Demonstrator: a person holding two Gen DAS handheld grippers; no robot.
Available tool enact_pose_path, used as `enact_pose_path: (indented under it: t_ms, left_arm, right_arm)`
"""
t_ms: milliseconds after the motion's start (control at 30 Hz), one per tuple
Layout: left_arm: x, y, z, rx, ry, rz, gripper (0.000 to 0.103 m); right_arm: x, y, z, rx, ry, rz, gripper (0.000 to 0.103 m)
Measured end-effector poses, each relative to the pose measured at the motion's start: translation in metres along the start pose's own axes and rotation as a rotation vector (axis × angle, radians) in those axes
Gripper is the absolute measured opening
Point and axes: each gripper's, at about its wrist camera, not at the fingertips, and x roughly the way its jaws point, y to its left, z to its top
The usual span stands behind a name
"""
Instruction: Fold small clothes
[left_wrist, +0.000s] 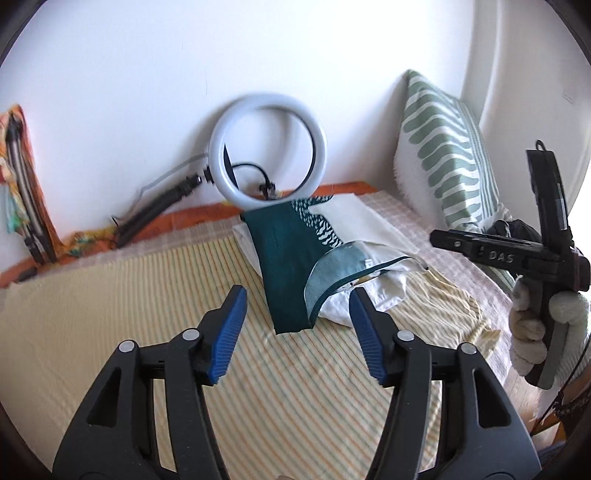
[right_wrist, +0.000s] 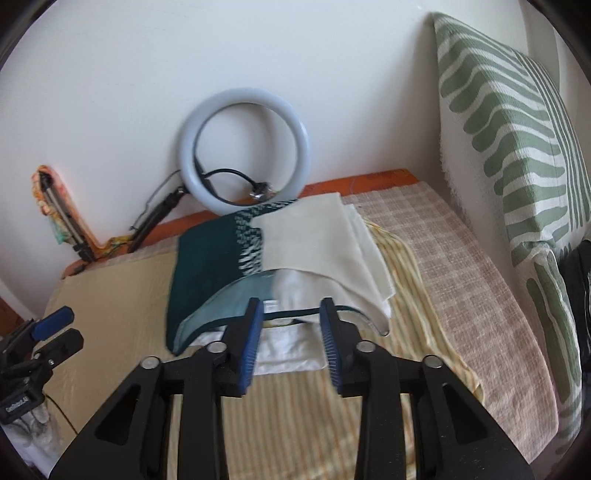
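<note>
Teal-and-cream garment (right_wrist: 229, 266) on striped bedspread (right_wrist: 295, 417), near hem lifted and blurred, white cloth (right_wrist: 284, 354) half hidden beneath, left gripper (left_wrist: 297, 314) wide open, right gripper (right_wrist: 291, 317) fingers spread at the hem, "DAS" readable on its body.

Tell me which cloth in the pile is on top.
The green-and-cream cloth, draped over the white one. Its near hem arches up at the right gripper; whether the jaws touch it is unclear.

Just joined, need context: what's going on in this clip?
A person with a handheld gripper in each hand is folding small clothes on a bed. A teal and cream garment lies on white cloth, its near edge curled up. The right gripper has its jaws open astride that raised edge, not yet closed. The left gripper hangs open short of the garment, holding nothing. A ring light leans on the wall.
</note>
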Motion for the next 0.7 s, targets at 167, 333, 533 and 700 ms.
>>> enact_pose_path:
  t_ms: [167, 333, 533, 700]
  left_arm:
    - [-0.038, 0.0, -0.005, 0.011, -0.051, -0.009, 0.078]
    - [-0.068, -0.002, -0.014, 0.029, -0.074, -0.039, 0.087]
    - [-0.087, -0.008, -0.03, 0.069, -0.096, -0.015, 0.096]
    - [-0.096, -0.01, -0.045, 0.084, -0.096, 0.004, 0.102]
  right_arm:
    - [-0.017, 0.023, -0.012, -0.016, -0.034, -0.004, 0.042]
    - [-0.034, 0.038, -0.023, -0.017, -0.082, -0.044, 0.064]
    - [-0.044, 0.044, -0.035, 0.023, -0.108, -0.06, 0.08]
    - [-0.045, 0.047, -0.043, 0.031, -0.114, -0.076, 0.08]
